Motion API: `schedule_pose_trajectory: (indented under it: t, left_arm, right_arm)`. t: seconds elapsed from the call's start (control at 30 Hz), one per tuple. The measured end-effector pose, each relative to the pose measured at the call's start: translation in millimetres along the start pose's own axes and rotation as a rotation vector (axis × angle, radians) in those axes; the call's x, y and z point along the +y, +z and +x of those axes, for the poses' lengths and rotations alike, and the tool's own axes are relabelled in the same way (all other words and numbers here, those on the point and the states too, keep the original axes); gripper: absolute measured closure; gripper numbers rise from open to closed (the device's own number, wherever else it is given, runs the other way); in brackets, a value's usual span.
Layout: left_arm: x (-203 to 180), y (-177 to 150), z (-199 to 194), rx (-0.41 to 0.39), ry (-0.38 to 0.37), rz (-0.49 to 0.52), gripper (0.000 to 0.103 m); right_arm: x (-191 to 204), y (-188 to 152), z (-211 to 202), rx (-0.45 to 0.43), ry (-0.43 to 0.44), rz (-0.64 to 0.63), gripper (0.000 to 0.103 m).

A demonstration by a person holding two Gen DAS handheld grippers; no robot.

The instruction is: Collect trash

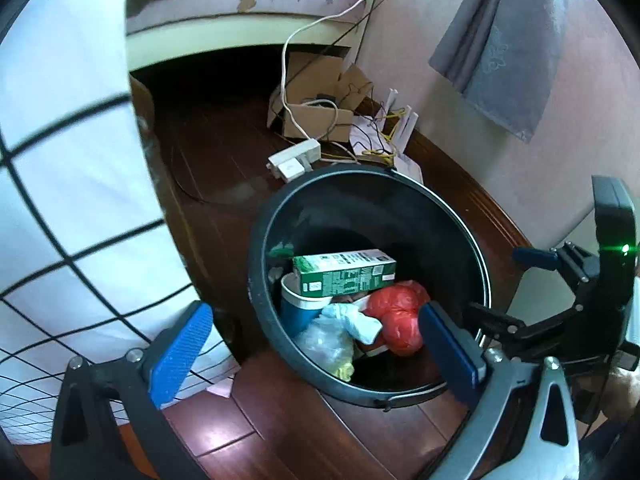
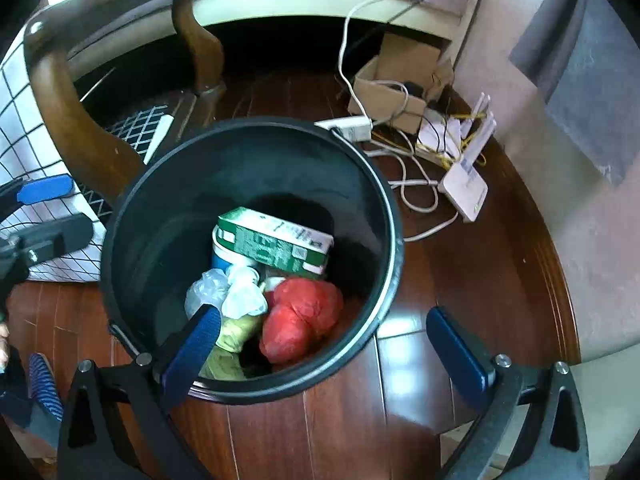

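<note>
Ribbed blue pads face each other wide apart on the left gripper (image 1: 316, 344), nothing between them; the right gripper (image 2: 332, 344) also gapes empty over the round black plastic bucket (image 2: 132, 216). Inside lie a green carton (image 2: 276, 244), a crumpled red plastic bag (image 2: 304, 316), clear wrinkled film (image 2: 208, 288) and a blue-and-white cup (image 1: 298, 312). Glossy reddish wood flooring (image 2: 408, 364) runs to a pale pink wall (image 1: 460, 80); a cardboard box (image 1: 316, 116), white power strip (image 1: 294, 160) and router (image 2: 466, 188) sit behind.

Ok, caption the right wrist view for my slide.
Open right gripper above black bin holding green carton and red bag.
</note>
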State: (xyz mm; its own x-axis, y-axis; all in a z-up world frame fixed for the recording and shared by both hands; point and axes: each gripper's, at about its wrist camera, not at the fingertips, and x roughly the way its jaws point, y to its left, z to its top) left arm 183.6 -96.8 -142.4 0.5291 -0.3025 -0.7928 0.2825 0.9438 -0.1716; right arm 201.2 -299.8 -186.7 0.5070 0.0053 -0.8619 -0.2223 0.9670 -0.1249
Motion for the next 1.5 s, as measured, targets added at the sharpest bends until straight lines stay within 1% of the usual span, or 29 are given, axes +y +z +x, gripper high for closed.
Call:
schedule_pose_trajectory:
  t: [0.33,0.63,0.8,0.97,1.1,1.2,1.27,1.4,1.5]
  left_arm:
    - [5,0,-16,-0.030,0.029,0.005,0.000]
    - [8,-6,-55,-0.074,0.070,-0.011,0.000]
    - [9,-8,-88,-0.112,0.102,-0.002,0.000]
    - [11,-11,-128,-0.145,0.125,0.001,0.000]
    - [8,-15,-159,-0.146,0.172,0.032,0.000]
    - [8,-18,-182,-0.160,0.181,0.030,0.000]
    - [5,-20,-198,-0.179,0.172,0.029,0.000]
    - [2,-19,-223,-0.193,0.177,0.037,0.000]
    - [-1,-20,-245,-0.223,0.175,0.035,0.000]
  right_arm:
    - [23,15,-17,-0.056,0.035,-0.041,0.000]
    - [43,24,-53,-0.117,0.055,-0.056,0.000]
    - [60,27,-88,-0.166,0.053,-0.076,0.000]
    - [69,26,-123,-0.202,0.021,-0.058,0.000]
    - [78,26,-157,-0.205,-0.025,-0.027,0.000]
    - [83,24,-188,-0.225,-0.023,0.011,0.000]
    - [90,23,-206,-0.240,-0.024,0.015,0.000]
    - [101,22,-237,-0.249,-0.027,0.025,0.000]
    - [105,21,-259,-0.265,-0.020,0.043,0.000]
